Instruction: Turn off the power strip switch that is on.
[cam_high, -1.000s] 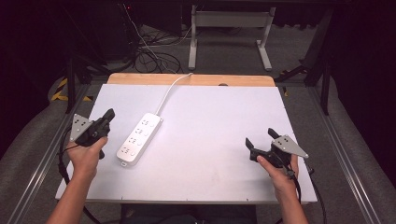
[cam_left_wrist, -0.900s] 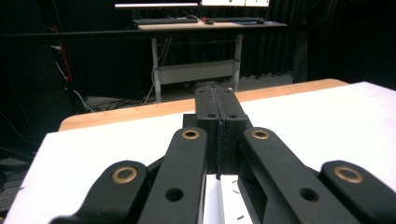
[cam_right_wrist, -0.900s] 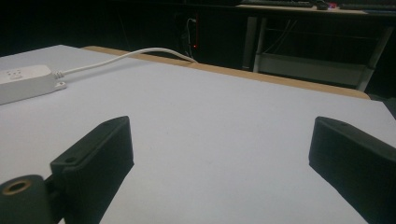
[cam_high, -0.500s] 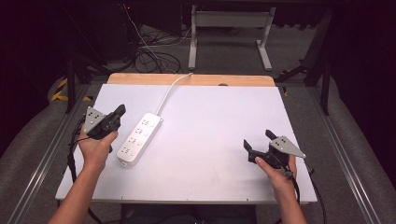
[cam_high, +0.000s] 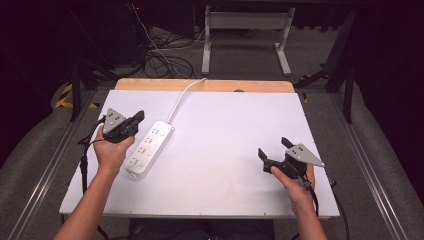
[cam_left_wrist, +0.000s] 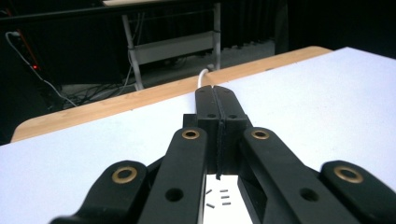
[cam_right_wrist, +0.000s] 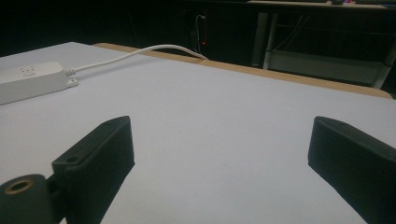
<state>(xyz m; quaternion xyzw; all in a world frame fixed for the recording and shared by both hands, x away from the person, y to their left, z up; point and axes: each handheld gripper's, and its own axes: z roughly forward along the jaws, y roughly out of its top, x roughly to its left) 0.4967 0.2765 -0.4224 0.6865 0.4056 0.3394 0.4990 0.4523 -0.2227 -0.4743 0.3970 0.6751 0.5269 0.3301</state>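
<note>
White multi-socket power strip (cam_high: 149, 147) lay diagonal on table (cam_high: 230, 130), cord trailing; left gripper (cam_high: 136, 120) closed empty, right gripper (cam_high: 272, 148) wide open.

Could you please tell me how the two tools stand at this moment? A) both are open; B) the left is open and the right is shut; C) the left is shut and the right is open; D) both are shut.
C: the left tool has its jaws pressed together with nothing between them, just beside the power strip, while the right tool has its jaws spread wide over the bare table.
</note>
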